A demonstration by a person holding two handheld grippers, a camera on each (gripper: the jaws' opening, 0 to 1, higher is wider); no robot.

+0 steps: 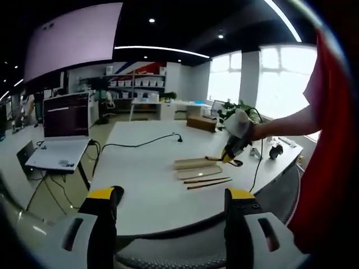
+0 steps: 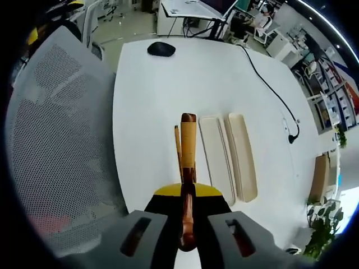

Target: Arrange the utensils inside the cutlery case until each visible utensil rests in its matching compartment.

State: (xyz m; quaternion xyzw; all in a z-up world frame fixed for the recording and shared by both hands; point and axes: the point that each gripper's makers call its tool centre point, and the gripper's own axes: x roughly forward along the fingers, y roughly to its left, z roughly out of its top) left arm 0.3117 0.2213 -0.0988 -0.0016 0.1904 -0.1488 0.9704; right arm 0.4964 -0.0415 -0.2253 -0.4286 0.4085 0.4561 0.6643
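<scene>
In the left gripper view, the left tongs (image 1: 171, 210) are standing open with nothing between their jaws, hovering off the near curved edge of the white tabletop (image 1: 140, 162), which is lying wide and bare toward the laptop (image 1: 63, 134) at its left. Toward the tabletop's right part, two pale case halves (image 1: 197, 166) are lying side by side, with two thin brown chopsticks (image 1: 206, 181) resting just in front of them, their long axes running roughly left to right. The right tongs (image 1: 229, 154) are reaching in above them. In the right gripper view, a mesh chair back (image 2: 61, 140) is crowding the tabletop's left edge. The right tongs (image 2: 187, 221) are gripping one wooden-handled utensil (image 2: 187, 162), its long axis pointing straight away from the camera, beside the two trays (image 2: 229, 154), which are lying parallel to it.
</scene>
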